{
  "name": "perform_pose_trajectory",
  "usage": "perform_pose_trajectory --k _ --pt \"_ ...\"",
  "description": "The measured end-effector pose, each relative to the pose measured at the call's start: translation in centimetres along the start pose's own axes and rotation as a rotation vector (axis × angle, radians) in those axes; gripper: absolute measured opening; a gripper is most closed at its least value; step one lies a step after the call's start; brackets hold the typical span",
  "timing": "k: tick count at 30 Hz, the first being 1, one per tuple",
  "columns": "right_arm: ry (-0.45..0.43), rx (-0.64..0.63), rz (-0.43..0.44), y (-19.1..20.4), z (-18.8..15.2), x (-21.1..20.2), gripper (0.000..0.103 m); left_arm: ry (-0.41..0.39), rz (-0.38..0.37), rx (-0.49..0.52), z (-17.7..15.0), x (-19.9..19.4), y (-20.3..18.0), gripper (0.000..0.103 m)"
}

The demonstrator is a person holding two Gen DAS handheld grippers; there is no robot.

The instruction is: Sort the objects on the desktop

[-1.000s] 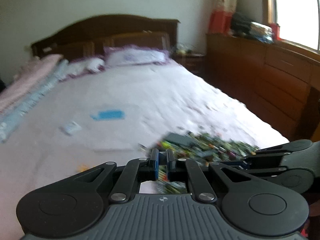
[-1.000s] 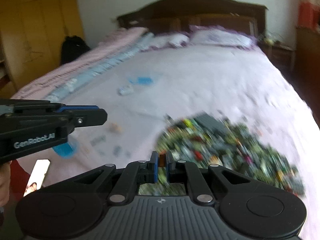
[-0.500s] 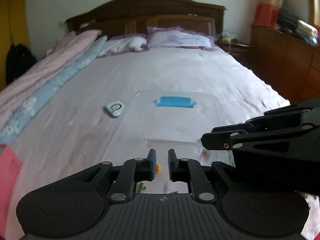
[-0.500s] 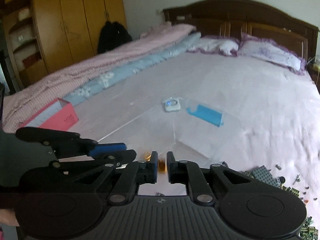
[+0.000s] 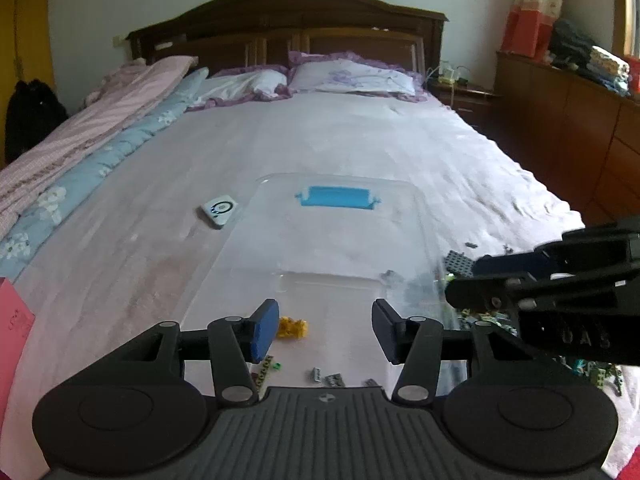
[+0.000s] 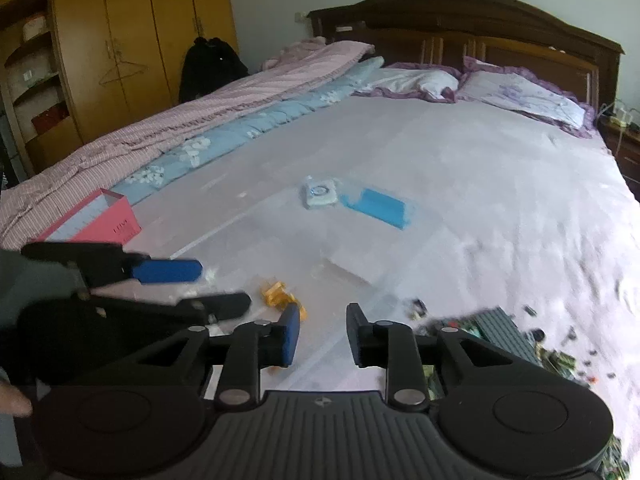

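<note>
Left tool (image 5: 325,332) and right tool (image 6: 322,336), both nearly shut half a second earlier, now hang with jaws spread wide and empty above the near end of the clear bin (image 5: 416,216) on the bed (image 5: 360,140). Yellow bricks (image 5: 293,327) and small grey pieces (image 5: 327,378) lie inside, suggesting a completed drop. The unsorted brick pile (image 6: 516,332) remains right of the bin.
</note>
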State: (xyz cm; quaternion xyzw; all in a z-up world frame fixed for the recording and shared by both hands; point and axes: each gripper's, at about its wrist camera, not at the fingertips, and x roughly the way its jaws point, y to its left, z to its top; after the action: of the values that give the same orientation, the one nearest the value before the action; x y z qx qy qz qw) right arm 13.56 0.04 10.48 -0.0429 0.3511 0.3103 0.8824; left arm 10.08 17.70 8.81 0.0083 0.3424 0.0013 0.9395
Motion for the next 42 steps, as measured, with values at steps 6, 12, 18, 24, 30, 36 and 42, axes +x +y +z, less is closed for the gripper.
perform_pose_trajectory --k 6,12,18,24,30,36,42 --pt "0.017 0.031 -0.05 -2.9 -2.9 -2.3 0.029 -0.036 -0.056 0.053 0.2 -1.8 -3.1 0.053" --pt "0.039 0.124 -0.099 -5.1 -9.0 -4.0 0.029 -0.064 -0.135 0.129 -0.5 -3.6 -7.2 0.058" --pt "0.057 0.232 -0.149 -6.9 -15.7 -5.4 0.029 -0.055 -0.221 0.028 -5.9 -4.4 -9.8 0.066" --pt "0.093 0.347 -0.178 -8.1 -21.5 -5.0 0.028 0.129 -0.225 0.059 -12.6 -1.4 -12.3 0.047" --pt "0.088 0.391 -0.164 -8.3 -22.8 -3.5 0.028 0.187 -0.196 0.087 -14.4 1.6 -12.6 0.045" --pt "0.086 0.387 -0.178 -7.9 -22.6 -2.4 0.028 0.223 -0.196 0.042 -14.8 4.0 -12.4 0.044" --pt "0.082 0.392 -0.188 -8.2 -22.3 -1.9 0.028 0.22 -0.202 0.046 -14.8 5.1 -12.6 0.028"
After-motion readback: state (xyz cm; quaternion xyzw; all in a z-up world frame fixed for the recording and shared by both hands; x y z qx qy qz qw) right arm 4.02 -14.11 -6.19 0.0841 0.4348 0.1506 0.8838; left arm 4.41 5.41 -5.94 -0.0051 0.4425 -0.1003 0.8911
